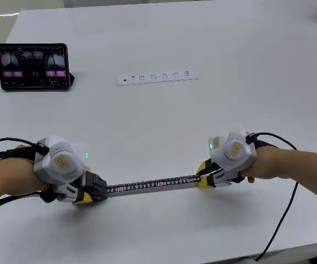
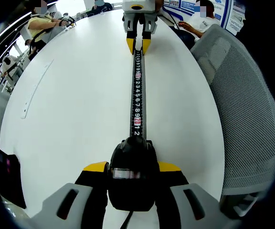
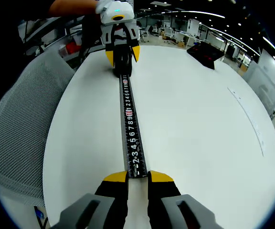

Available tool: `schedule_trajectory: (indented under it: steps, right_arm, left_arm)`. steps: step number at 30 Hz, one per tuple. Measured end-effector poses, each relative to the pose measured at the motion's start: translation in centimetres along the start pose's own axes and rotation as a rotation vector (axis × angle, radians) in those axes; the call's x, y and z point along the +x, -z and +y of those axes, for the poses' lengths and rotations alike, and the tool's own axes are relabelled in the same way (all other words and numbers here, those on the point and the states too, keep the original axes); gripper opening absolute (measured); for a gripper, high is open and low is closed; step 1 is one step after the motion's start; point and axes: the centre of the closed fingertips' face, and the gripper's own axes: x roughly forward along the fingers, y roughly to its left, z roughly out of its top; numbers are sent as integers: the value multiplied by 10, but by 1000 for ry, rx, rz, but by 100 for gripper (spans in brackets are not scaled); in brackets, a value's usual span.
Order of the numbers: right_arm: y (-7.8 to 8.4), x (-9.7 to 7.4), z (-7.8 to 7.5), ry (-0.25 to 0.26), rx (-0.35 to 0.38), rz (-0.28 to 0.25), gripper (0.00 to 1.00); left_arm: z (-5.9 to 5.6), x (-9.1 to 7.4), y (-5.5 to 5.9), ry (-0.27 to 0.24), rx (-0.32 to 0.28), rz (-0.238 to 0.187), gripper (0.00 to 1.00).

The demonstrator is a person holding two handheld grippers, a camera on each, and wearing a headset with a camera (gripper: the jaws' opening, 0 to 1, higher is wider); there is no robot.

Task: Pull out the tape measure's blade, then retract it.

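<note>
A black tape measure case sits clamped between the yellow-tipped jaws of my left gripper, low on the white table; in the head view the case is at the lower left with the left gripper shut on it. Its blade runs flat across the table to the right, numbers up. The blade ends between the jaws of my right gripper, which is shut on its tip. In the head view the right gripper is at the lower right. The blade looks straight and taut.
A white power strip lies mid-table, beyond the blade. A tablet with a lit screen stands at the back left. A grey mesh chair is beside the table's near edge. Cables trail from both grippers. People sit at the far end.
</note>
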Motion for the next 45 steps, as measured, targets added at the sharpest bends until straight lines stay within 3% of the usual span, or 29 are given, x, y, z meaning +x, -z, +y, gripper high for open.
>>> schedule_trajectory:
  steps: [23, 30, 41, 45]
  right_arm:
    - [1, -1, -1, -23, -10, 25, 12]
    - [-1, 1, -1, -36, -33, 78, 12]
    - [1, -2, -1, -52, -85, 124, 13]
    - [-2, -6, -3, -46, -62, 107, 14]
  left_arm:
    - [4, 3, 2, -9, -4, -14, 34]
    - [5, 2, 3, -11, 5, -6, 35]
    - [6, -9, 1, -21, -4, -19, 37]
    - [7, -13, 1, -27, -18, -25, 39]
